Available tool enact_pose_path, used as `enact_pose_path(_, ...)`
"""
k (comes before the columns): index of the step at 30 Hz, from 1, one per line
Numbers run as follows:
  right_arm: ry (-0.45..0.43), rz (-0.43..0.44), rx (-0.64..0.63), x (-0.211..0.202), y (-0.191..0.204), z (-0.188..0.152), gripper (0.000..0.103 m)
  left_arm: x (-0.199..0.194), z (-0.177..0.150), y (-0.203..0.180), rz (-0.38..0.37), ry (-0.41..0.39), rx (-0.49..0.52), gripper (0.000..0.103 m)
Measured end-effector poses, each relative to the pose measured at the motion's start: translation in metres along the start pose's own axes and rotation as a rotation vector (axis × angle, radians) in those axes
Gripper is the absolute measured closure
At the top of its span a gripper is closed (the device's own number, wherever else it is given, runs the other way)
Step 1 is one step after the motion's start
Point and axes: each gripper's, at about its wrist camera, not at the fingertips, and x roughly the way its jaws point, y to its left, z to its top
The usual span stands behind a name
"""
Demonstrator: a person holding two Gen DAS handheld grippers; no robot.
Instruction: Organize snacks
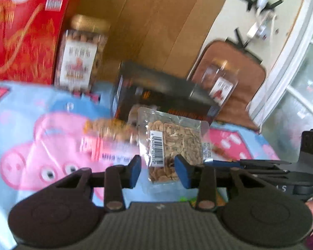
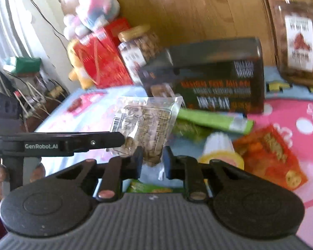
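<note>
Along the far edge of my bed, spread with a pink-and-blue cartoon blanket [image 1: 20,125], the snacks stand in a row against the wooden headboard, I judge to keep them upright and together: a red gift box with gold swirls [image 1: 20,37] at the far left corner, then a clear plastic jar of nuts with a gold lid [image 1: 81,56], then a long dark carton with orange lettering [image 1: 156,91]. Just in front of that carton is the clear plastic bag of shelled nuts with a barcode sticker [image 1: 173,143], which both my grippers meet. My left gripper [image 1: 158,167] is narrowed around the bag's lower end, the blue pads beside it; whether they press it I cannot tell. My right gripper [image 2: 152,159] stands nearly closed with the bag's bottom corner between its fingers, seemingly pinching it. Further right lie a green packet [image 2: 215,121] and an orange packet [image 2: 269,156], still loose.
</note>
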Motion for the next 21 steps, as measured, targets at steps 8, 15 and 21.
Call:
enact_pose_path(8, -0.116, -0.006, -0.065, -0.011, 0.011, 0.035, 0.08, -0.001, 0.044, -0.014, 0.024, -0.076, 0.045, 0.067)
enact_pose_path(15, -0.139, -0.011, -0.024, -0.022, 0.009, 0.027, 0.08, 0.0, 0.033, -0.022, 0.035, -0.05, 0.045, 0.067)
enact_pose_path(21, -0.157, -0.003, 0.031, -0.041, 0.021, -0.008, 0.08, -0.014, 0.0, -0.028, 0.053, 0.002, 0.052, 0.067)
